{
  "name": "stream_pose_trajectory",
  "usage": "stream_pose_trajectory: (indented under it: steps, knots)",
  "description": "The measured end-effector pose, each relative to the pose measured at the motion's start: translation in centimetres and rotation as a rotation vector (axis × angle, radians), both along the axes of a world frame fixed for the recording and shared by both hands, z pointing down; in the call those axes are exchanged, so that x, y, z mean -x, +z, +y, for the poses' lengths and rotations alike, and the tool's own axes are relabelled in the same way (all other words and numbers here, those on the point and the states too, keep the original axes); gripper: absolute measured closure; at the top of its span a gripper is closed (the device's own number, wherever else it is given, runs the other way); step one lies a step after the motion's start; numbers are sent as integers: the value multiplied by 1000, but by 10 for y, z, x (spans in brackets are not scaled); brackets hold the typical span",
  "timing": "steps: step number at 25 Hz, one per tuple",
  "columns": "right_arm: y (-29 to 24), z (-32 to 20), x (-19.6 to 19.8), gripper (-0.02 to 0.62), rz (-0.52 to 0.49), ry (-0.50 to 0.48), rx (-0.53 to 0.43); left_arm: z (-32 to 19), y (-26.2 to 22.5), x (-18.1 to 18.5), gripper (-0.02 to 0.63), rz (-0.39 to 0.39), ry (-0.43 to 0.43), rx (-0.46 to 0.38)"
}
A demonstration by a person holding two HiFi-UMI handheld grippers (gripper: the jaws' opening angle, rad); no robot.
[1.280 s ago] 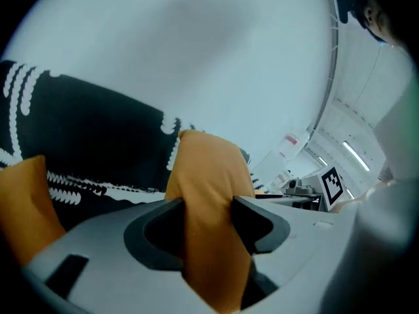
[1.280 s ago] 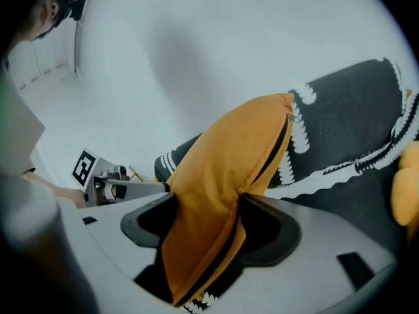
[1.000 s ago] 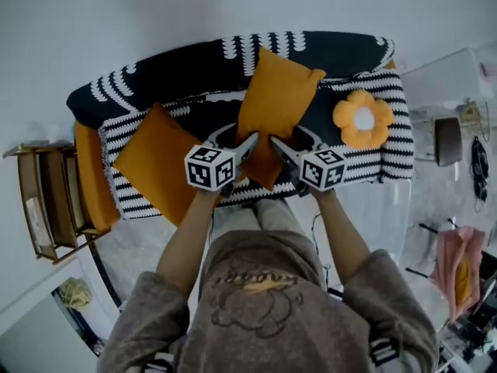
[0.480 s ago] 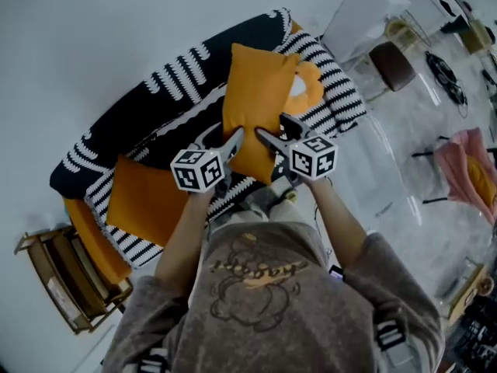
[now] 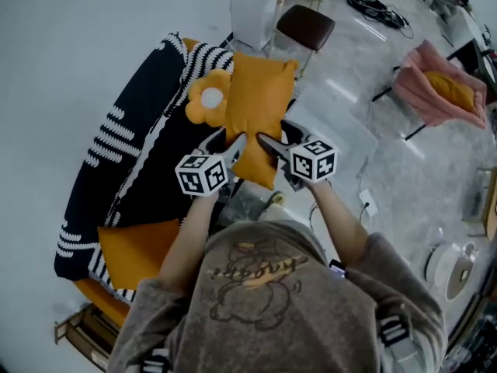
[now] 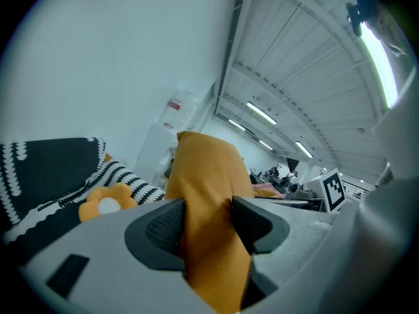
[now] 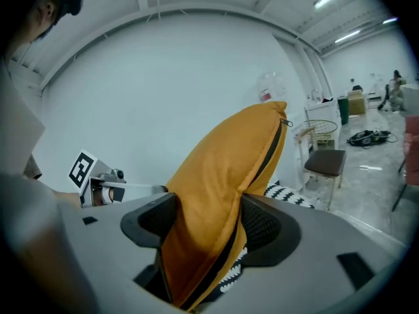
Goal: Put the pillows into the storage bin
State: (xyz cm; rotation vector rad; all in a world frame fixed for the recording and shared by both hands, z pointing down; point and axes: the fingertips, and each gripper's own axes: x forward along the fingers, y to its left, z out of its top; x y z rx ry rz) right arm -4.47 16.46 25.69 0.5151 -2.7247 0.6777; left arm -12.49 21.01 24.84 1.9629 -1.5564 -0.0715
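An orange square pillow (image 5: pixel 260 107) hangs in the air in front of me, held by its near corners. My left gripper (image 5: pixel 235 142) is shut on its left corner, with the fabric (image 6: pixel 206 201) pinched between the pads. My right gripper (image 5: pixel 266 142) is shut on the right corner, the cushion (image 7: pixel 226 188) bulging up between the jaws with its black zip edge showing. A second orange pillow (image 5: pixel 136 251) lies on the striped sofa (image 5: pixel 132 154) at lower left. An orange flower cushion (image 5: pixel 208 98) rests on the sofa beside the held pillow. No storage bin shows in any view.
A brown-seated chair (image 5: pixel 307 26) stands on the pale floor beyond the sofa's end. A pink fabric holder with an orange cushion (image 5: pixel 443 88) stands at upper right. A wooden side shelf (image 5: pixel 81 336) sits at the lower left. A round white device (image 5: pixel 450 266) lies on the floor at right.
The view has swung right: the sofa slid to the left and the floor with chair and pink holder came in. Both grippers kept their hold on the orange pillow.
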Motion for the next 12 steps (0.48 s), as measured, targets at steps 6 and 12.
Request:
stream_pose_trajectory:
  steps: [6,12]
  knots:
    - [13,-73,-132,282,9,148,11,-85,13,-126,379,7,143,8]
    - [26,-126,-212,281,9,271,36,-148,24,-203,379,-2,257,26]
